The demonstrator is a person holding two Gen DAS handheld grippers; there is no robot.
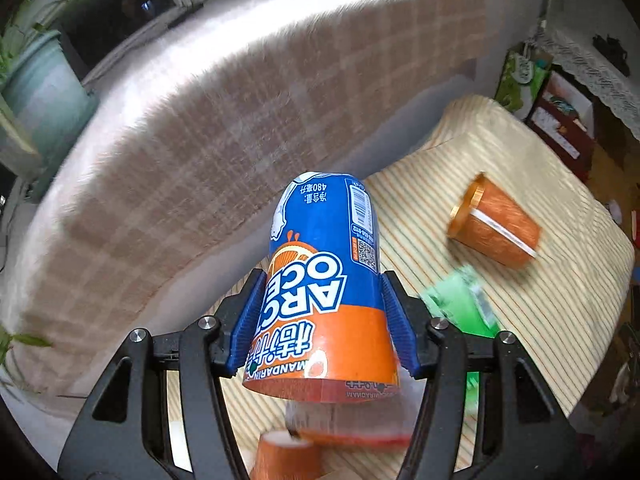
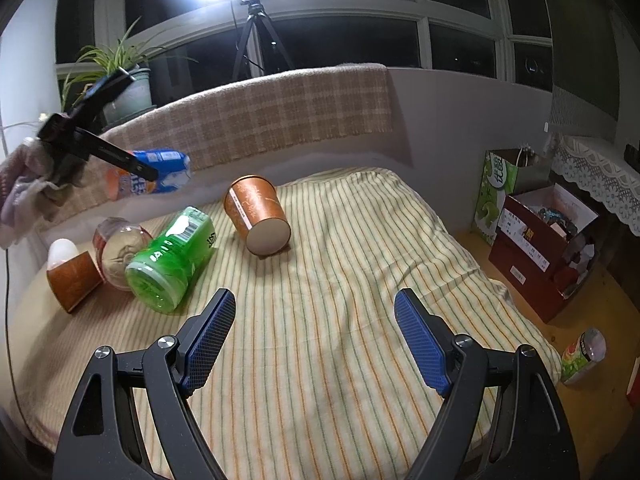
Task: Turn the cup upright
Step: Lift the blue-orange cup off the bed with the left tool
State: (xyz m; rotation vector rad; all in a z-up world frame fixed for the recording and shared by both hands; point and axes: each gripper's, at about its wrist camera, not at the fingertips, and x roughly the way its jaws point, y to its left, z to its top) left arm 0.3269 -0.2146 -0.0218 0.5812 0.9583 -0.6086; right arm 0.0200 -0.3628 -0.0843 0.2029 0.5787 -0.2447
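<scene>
My left gripper (image 1: 322,320) is shut on a blue and orange labelled cup (image 1: 326,280), held in the air above the striped cloth with its closed end pointing away; it also shows in the right wrist view (image 2: 154,176), tilted on its side. My right gripper (image 2: 316,332) is open and empty, low over the striped cloth (image 2: 360,280). An orange paper cup (image 2: 258,214) lies on its side in the middle of the cloth, and also shows in the left wrist view (image 1: 494,226).
A green cup (image 2: 172,260), a clear cup (image 2: 118,252) and another orange cup (image 2: 72,276) lie at the cloth's left. A checked blanket (image 2: 260,112) drapes the back. A red box (image 2: 544,248), a green bag (image 2: 500,188) and a cup on the floor (image 2: 582,354) are at the right.
</scene>
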